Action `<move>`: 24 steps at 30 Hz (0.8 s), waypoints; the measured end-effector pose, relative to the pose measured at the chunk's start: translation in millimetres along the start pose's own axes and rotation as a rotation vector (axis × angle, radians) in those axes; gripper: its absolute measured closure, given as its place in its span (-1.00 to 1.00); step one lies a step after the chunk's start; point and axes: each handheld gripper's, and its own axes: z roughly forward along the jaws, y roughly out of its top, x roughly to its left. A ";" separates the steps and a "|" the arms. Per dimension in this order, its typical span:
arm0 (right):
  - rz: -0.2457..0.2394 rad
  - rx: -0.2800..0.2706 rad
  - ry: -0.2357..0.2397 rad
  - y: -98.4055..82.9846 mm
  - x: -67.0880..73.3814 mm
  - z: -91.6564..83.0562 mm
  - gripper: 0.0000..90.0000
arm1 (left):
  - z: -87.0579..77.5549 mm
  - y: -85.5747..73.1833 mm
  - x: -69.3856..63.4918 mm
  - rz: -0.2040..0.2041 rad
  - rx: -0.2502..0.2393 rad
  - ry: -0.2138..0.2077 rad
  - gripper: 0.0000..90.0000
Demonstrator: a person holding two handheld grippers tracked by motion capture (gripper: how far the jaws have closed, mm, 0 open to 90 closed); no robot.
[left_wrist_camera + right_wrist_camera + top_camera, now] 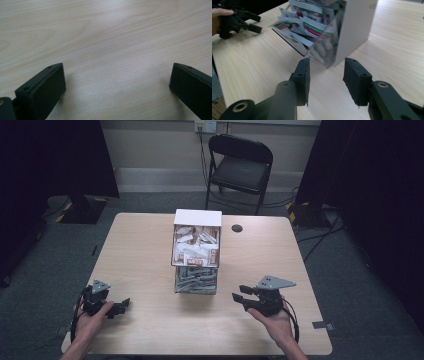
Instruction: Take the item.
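Over on the left, the left tool (120,307) sits low at the near-left corner of the pale wooden surface (145,255), cradled in the person's left hand (92,320). Its jaws stand wide apart in the left gripper view, released, with bare wood grain between them and nothing held.

Now to the middle: a clear dispenser box (196,251) with a white top stands upright at the centre of the surface, stuffed with small paper packets (196,244) in its upper part and more packets at the bottom. Just behind it to the right, a small dark round disc (237,228) lies on the wood.

And on the right, the right tool (241,296) hangs just above the near-right part of the surface, grey plate on top, held by the right hand (275,320) and pointing inward toward the box. In the right gripper view its tool (325,78) is released too, jaws parted and empty, aimed at the box's (332,27) lower corner, near it but apart. The left tool (253,23) shows farther off there.

Beyond the surface, a black folding chair (240,167) stands on the carpet.
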 end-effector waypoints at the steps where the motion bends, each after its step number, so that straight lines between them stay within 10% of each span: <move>1: -0.002 -0.005 0.008 2.1 2.1 1.8 0.27 | 0.0 0.0 0.0 -0.001 0.000 -0.001 -1.00; 24: -0.040 -0.022 0.135 26.4 22.6 50.6 0.40 | 0.0 0.0 0.0 0.000 0.000 0.000 -1.00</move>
